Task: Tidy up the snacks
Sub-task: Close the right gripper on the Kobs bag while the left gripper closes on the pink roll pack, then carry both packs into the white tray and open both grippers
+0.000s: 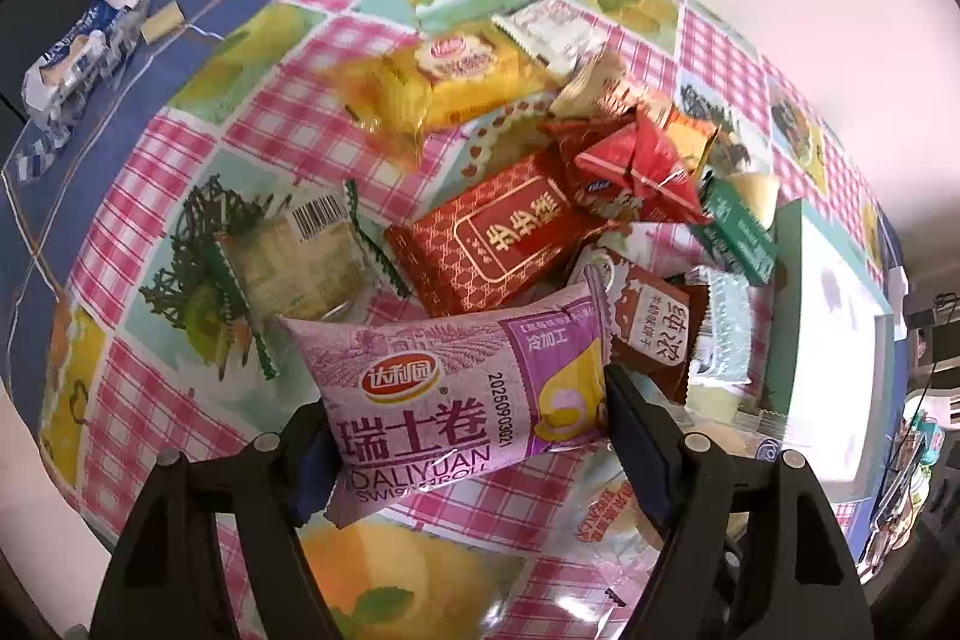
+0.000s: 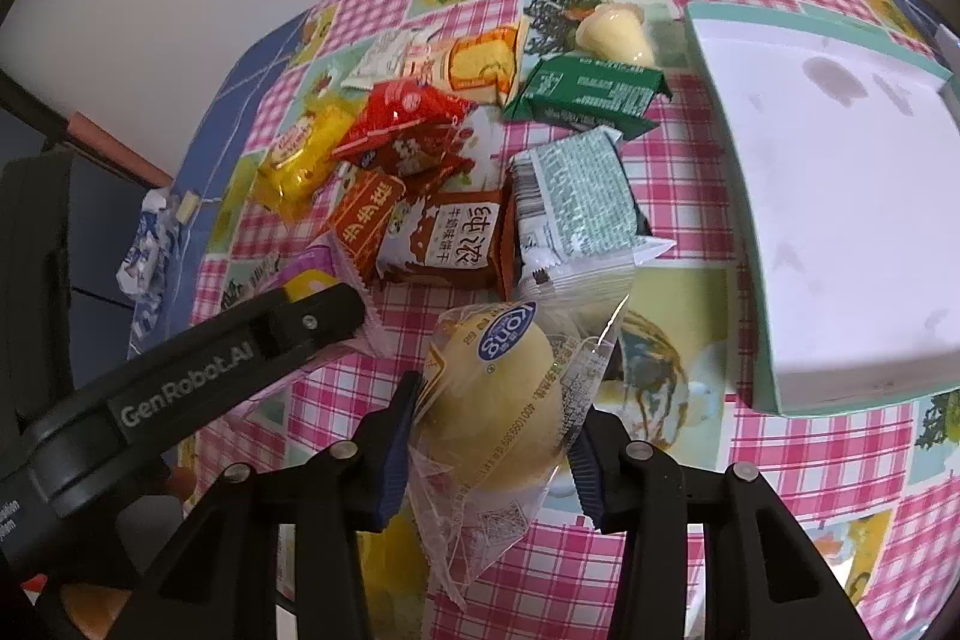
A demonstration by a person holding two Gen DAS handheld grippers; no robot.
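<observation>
A pink checked tablecloth (image 1: 180, 196) covers the table. The left gripper (image 1: 468, 436) is closed on a purple Swiss roll packet (image 1: 456, 388), and the right gripper (image 2: 489, 436) clamps a clear-wrapped yellow bun (image 2: 498, 388). Beyond them lies a pile of snack packets (image 2: 444, 184). A white box with teal rim (image 2: 840, 196) sits near the right edge.

Both wrist views close, angled down; share snack pile (image 1: 576, 196).
</observation>
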